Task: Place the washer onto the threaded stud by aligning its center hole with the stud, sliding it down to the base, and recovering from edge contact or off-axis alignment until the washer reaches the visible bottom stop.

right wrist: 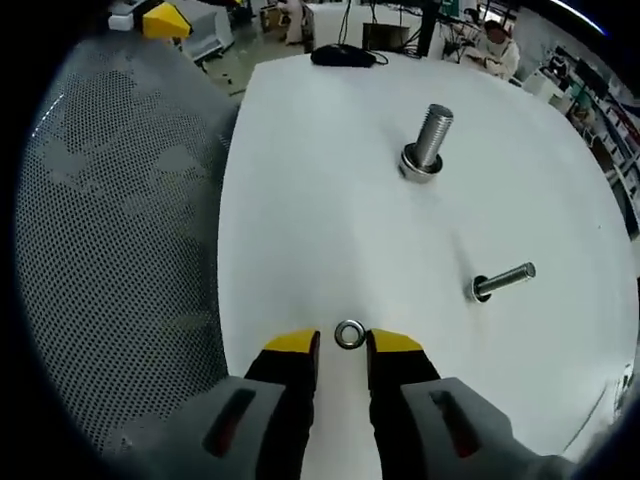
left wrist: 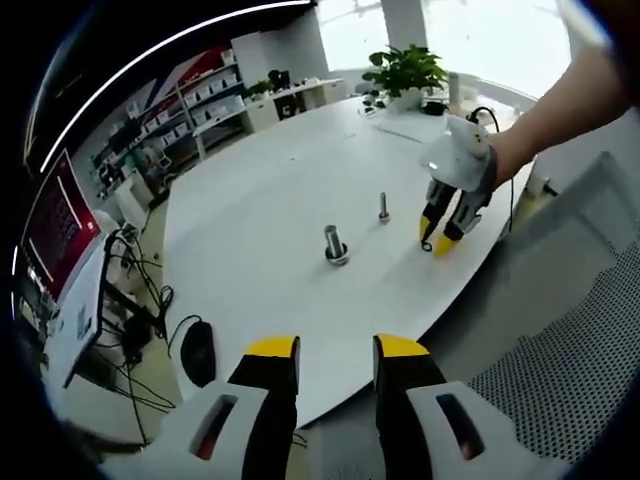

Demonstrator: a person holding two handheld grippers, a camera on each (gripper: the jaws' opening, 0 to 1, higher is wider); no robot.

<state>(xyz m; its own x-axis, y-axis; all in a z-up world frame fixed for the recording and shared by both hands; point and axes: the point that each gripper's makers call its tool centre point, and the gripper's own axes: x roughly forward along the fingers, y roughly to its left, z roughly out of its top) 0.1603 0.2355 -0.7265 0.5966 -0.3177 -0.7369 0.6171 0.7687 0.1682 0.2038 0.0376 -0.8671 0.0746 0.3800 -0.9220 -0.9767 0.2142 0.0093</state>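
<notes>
One washer (right wrist: 349, 334) lies between right tongs (right wrist: 341, 343) tips.

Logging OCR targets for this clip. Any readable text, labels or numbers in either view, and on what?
No legible text.
Red screen at the edge of the left gripper view: light lines of text, too blurred to read.
Shelf boxes: labels too small to read.
Washer, both studs: no visible markings.
</notes>
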